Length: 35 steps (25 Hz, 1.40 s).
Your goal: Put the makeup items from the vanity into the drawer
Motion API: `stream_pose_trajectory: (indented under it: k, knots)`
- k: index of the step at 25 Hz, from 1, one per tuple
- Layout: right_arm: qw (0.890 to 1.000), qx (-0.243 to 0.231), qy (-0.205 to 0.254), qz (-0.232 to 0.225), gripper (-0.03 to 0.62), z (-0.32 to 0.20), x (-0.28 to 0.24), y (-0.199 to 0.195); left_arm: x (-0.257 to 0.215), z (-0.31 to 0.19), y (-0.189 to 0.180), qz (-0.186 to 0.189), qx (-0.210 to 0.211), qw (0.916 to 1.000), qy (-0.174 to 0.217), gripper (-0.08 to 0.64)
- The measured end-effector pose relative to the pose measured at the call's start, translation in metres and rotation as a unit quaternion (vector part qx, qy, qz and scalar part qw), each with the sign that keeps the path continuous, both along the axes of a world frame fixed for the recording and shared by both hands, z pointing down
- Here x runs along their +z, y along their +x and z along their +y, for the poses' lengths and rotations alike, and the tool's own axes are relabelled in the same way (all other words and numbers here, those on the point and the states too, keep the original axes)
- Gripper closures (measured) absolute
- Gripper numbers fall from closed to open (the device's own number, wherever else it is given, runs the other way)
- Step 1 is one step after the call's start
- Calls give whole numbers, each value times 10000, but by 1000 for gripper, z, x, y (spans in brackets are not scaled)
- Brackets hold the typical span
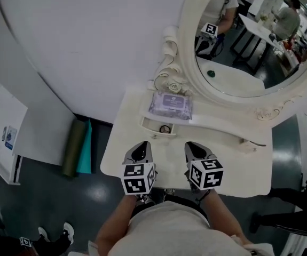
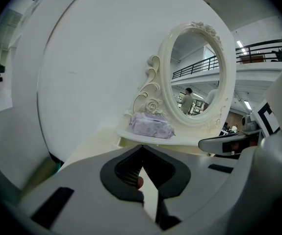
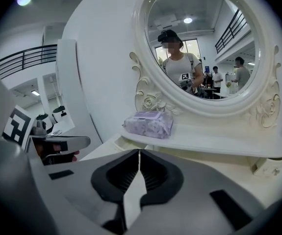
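A purple wipes pack (image 1: 170, 104) (image 2: 151, 125) (image 3: 148, 124) lies on the raised shelf of the white vanity (image 1: 238, 167), below the oval mirror (image 1: 188, 57). Under the shelf a small drawer (image 1: 152, 125) stands open with a small dark ring-shaped item (image 1: 165, 128) inside. My left gripper (image 1: 141, 152) (image 2: 141, 151) hovers over the tabletop just in front of the drawer, tips together. A small reddish spot (image 2: 139, 182) shows in the gap behind the tips; I cannot tell what it is. My right gripper (image 1: 196, 151) (image 3: 139, 153) is beside it, shut, with nothing between its pads.
Rolled green and teal mats (image 1: 78, 145) lean on the floor left of the vanity. A curved white wall rises behind it. A small knob piece (image 1: 248, 143) sits at the shelf's right end. Someone's shoes (image 1: 68, 231) stand at the lower left.
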State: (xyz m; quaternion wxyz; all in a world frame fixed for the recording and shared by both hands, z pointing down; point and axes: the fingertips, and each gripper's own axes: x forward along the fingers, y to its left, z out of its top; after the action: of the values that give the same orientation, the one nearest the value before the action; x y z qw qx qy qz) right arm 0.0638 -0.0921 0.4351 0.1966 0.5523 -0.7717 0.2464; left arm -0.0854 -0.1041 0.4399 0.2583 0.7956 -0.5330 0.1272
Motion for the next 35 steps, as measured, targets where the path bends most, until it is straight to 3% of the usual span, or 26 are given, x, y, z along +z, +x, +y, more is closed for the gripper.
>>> stream_pose_trajectory:
  k: [14,23,30,35]
  knots:
    - [9999,95,10,-75,571,-2,0,20,-3,0,19,-138,84,9998,108,555]
    - [9997,193,-25,-145,574,3,2,30,2,2,25,-37,96,9999,-7,555]
    - [9982,586,-74,-114,574,16,9,58,10,3,47,-59,391,9991,-128,555]
    - [9934,1135,-114,-116,574,34,16,95,20,5,79,-77,796,9966,-219,555]
